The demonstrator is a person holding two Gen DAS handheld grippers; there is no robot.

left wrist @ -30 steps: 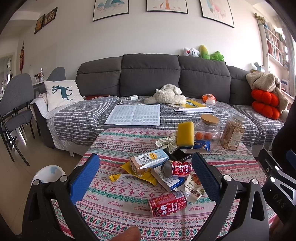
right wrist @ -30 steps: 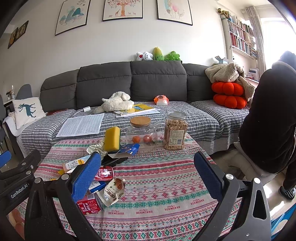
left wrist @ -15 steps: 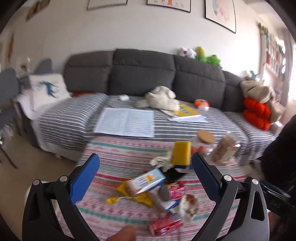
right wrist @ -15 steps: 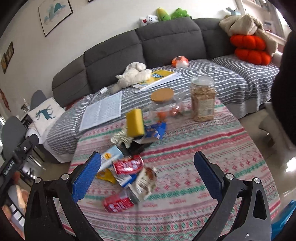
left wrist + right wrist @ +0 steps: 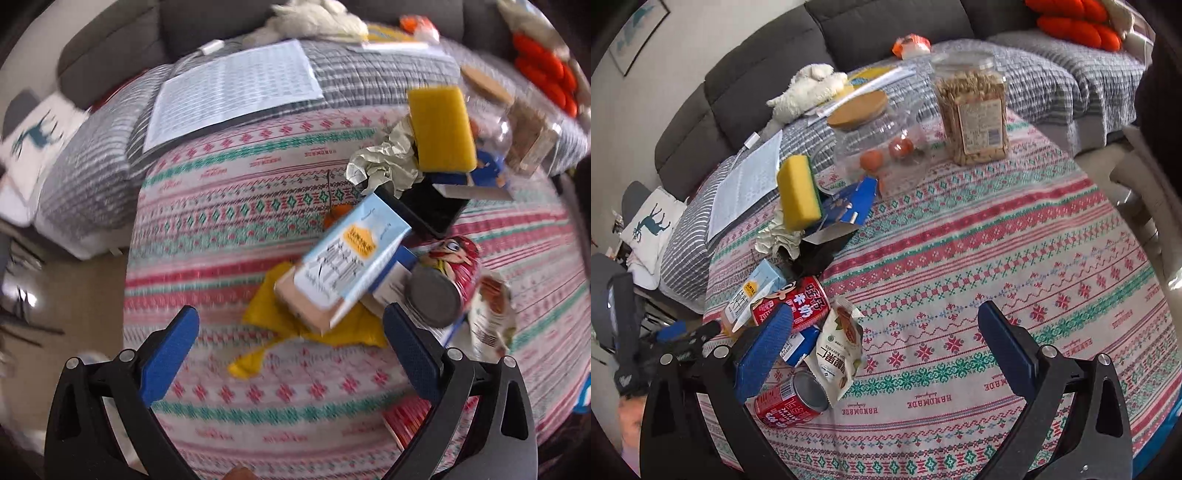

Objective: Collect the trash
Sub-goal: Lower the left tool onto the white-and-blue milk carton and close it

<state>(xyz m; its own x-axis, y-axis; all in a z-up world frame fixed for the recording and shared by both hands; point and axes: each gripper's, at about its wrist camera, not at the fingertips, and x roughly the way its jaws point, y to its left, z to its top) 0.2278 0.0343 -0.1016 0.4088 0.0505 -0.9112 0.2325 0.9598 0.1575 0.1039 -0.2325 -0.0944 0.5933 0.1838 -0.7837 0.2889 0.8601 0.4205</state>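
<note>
Both our grippers have come in closer and tipped down over the table since a second ago — now the trash fills the view. Our left gripper is wide open and holds nothing, above the yellow wrapper and the blue-and-white carton. Our right gripper is wide open too, over the tablecloth, which says "HANDMADE". We see a red can with Chinese writing lying on the pile, a snack bag that says "kernels", and a second red can on its side near the table edge. A yellow sponge leans by the crumpled paper.
</note>
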